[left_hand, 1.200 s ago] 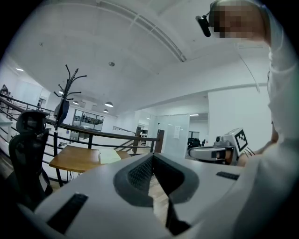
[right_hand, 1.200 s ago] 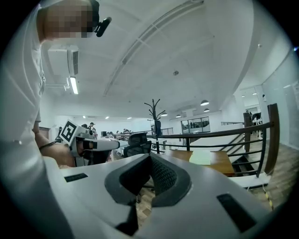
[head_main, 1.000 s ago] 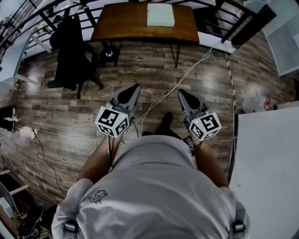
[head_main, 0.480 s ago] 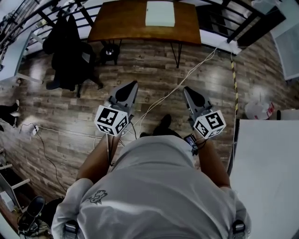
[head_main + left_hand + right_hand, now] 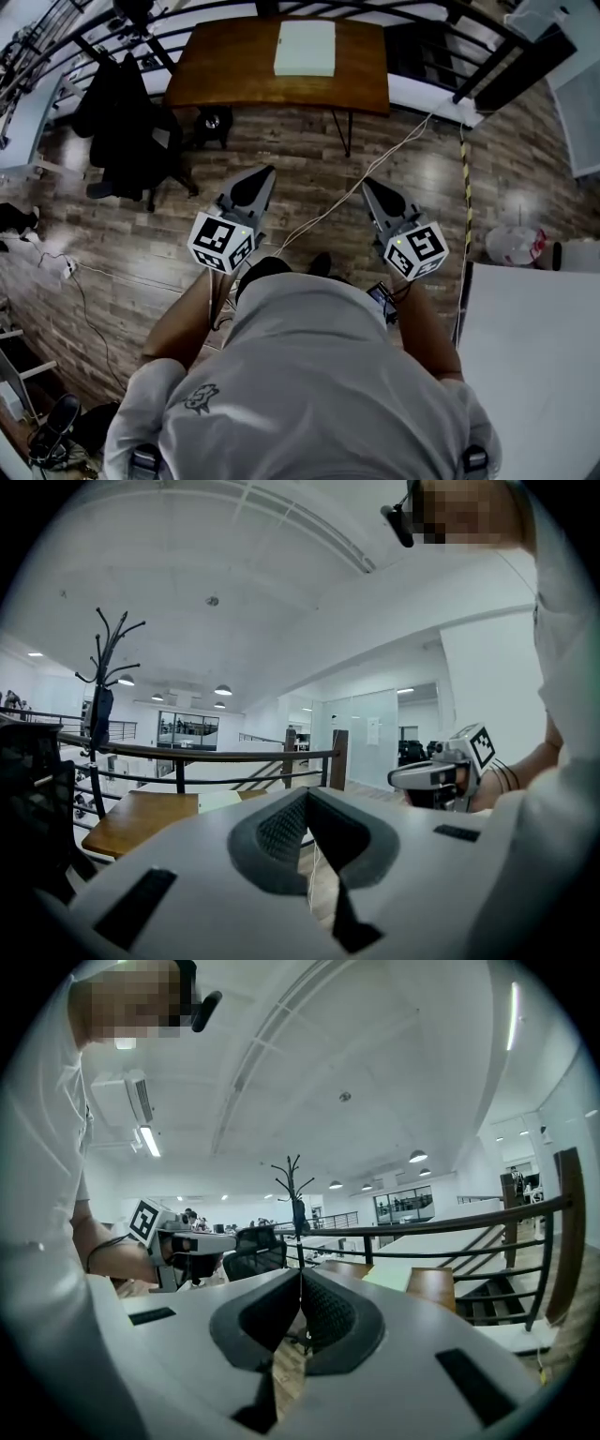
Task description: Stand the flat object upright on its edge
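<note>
I am closer to the wooden table (image 5: pixel 225 70) than before. The flat pad (image 5: pixel 306 47) lies on it. My left gripper (image 5: pixel 263 173) and right gripper (image 5: pixel 368 185) are pinched closed, empty.

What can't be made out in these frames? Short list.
Flat pale object on the table: head view, too far and small to tell material or thickness; left gripper view, the left claw covers part of it.
White surface: head view, cut off by the right and bottom edges.
Floor under the person: head view, hidden by the torso.
</note>
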`<state>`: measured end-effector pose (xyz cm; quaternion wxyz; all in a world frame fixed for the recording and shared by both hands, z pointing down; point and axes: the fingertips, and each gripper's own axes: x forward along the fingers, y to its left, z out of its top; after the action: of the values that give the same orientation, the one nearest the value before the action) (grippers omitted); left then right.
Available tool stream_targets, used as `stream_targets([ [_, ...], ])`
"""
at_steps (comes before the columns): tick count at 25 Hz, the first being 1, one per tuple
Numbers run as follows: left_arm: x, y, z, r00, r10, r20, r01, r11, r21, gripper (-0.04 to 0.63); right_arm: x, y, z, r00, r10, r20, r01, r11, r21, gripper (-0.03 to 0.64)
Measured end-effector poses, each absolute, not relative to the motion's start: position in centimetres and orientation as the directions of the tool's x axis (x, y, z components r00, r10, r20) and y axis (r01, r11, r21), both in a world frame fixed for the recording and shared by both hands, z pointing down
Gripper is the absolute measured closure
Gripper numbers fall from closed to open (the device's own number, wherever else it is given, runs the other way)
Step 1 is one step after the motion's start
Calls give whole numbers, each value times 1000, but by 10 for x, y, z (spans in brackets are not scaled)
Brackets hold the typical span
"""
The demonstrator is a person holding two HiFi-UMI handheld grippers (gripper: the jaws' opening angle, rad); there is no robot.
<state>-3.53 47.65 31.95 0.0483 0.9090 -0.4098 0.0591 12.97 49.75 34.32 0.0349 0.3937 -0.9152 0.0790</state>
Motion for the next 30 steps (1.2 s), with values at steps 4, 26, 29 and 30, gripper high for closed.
stream_targets([
  [4, -29, 458, 317, 653, -744, 140, -756, -651, 65, 589, 135, 478, 337, -693, -712, 113, -720, 680, -135, 583],
  [26, -48, 314, 330, 683, -715, 149, -730, -679, 81, 589, 107, 347, 348, -700, -690, 184, -713, 688, -136, 583],
  [29, -61, 281, 331, 687, -711, 153, -726, -681, 92, 589, 96, 314, 347, -694, -695, 188, -719, 680, -143, 583],
  [30, -65, 271, 331, 689, -708, 154, -724, -683, 96, 589, 92, 303, 347, -690, -699, 188, -724, 675, -145, 583],
])
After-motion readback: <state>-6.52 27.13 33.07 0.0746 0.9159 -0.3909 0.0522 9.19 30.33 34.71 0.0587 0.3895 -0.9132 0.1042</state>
